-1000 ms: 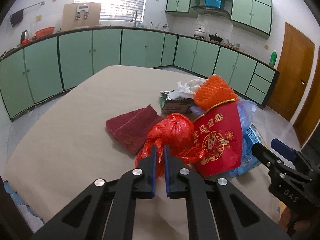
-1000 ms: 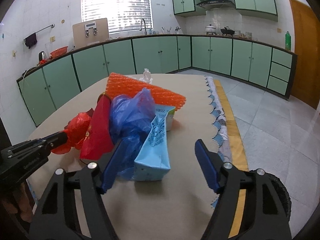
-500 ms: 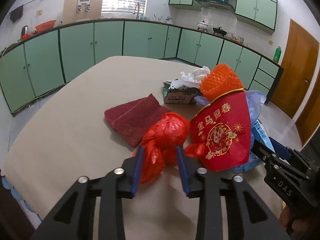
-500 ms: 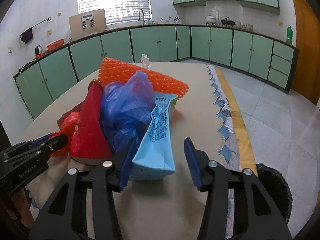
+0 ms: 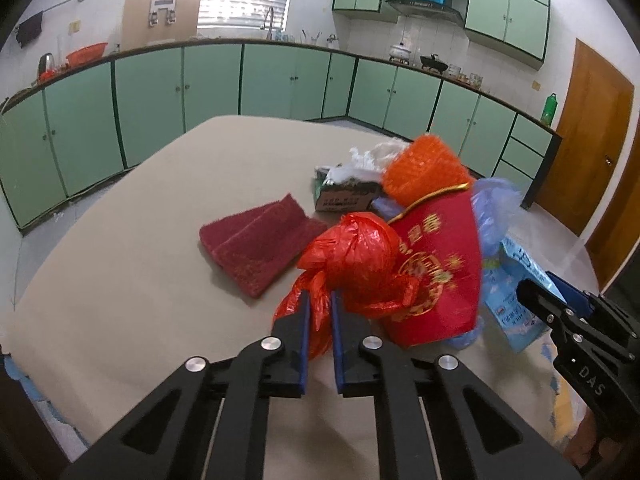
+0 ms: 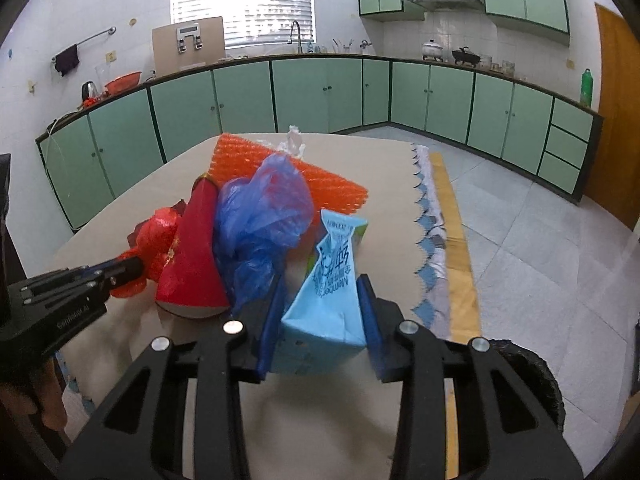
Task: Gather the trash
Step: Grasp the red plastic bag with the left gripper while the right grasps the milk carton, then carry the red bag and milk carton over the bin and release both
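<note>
Red plastic of the knotted bag [image 5: 352, 256] is pinched tight in my left tongs [image 5: 319, 304], while my right tongs [image 6: 320, 300], whose jaws have just been closing, now press both sides of the blue carton [image 6: 324, 300] standing between them on the table [image 5: 140, 264]. Nothing seems binned yet: the orange mesh [image 6: 280, 172], blue bag [image 6: 260, 216] and red paper cone [image 6: 192, 264] lie heaped between my tongs, so I judge collecting has barely begun.

The red paper bag [image 5: 436, 272] hides most of the blue plastic bag [image 5: 496, 208] and the light blue carton [image 5: 516, 304]. Print on the small cardboard box [image 5: 344, 200] is too small to read. A dark bin [image 6: 532, 376] is cut off behind the right gripper's arm.
</note>
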`<control>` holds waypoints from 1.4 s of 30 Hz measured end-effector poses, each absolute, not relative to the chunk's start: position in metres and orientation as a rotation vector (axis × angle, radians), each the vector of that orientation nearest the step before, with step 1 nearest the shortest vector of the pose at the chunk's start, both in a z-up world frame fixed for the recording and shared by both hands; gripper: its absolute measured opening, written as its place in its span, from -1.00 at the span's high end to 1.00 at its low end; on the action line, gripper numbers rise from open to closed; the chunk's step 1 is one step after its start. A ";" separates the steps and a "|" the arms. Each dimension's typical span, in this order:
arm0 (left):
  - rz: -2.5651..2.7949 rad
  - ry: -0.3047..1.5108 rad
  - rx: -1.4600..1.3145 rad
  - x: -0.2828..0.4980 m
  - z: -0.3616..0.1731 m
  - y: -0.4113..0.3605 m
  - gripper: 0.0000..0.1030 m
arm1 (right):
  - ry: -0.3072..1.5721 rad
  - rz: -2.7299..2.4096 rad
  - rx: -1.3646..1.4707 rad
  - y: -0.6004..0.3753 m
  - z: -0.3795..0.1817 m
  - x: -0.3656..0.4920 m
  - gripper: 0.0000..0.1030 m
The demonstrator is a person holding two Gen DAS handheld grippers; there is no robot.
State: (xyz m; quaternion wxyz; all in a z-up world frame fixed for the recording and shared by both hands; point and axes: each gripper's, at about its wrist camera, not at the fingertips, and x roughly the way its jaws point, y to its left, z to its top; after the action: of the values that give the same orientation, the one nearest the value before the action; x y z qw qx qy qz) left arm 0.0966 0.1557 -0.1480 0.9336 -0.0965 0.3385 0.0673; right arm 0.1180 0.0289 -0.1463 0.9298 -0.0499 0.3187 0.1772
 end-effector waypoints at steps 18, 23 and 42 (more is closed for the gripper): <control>0.121 0.682 -0.195 0.083 -0.135 0.139 0.84 | 0.717 0.321 -0.100 0.011 -0.146 0.122 -0.11; 0.130 0.675 -0.211 0.089 -0.135 0.145 0.84 | 0.735 0.313 -0.111 0.017 -0.146 0.135 -0.01; 0.115 0.582 -0.180 0.074 -0.096 0.128 0.84 | 0.659 0.363 -0.062 -0.005 -0.109 0.117 0.96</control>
State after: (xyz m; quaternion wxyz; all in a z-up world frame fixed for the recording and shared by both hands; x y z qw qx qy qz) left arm 0.0745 0.1284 -0.0965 0.9524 -0.0885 0.2862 0.0566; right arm 0.1174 -0.0048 -0.1090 0.9296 -0.0303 0.3217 0.1771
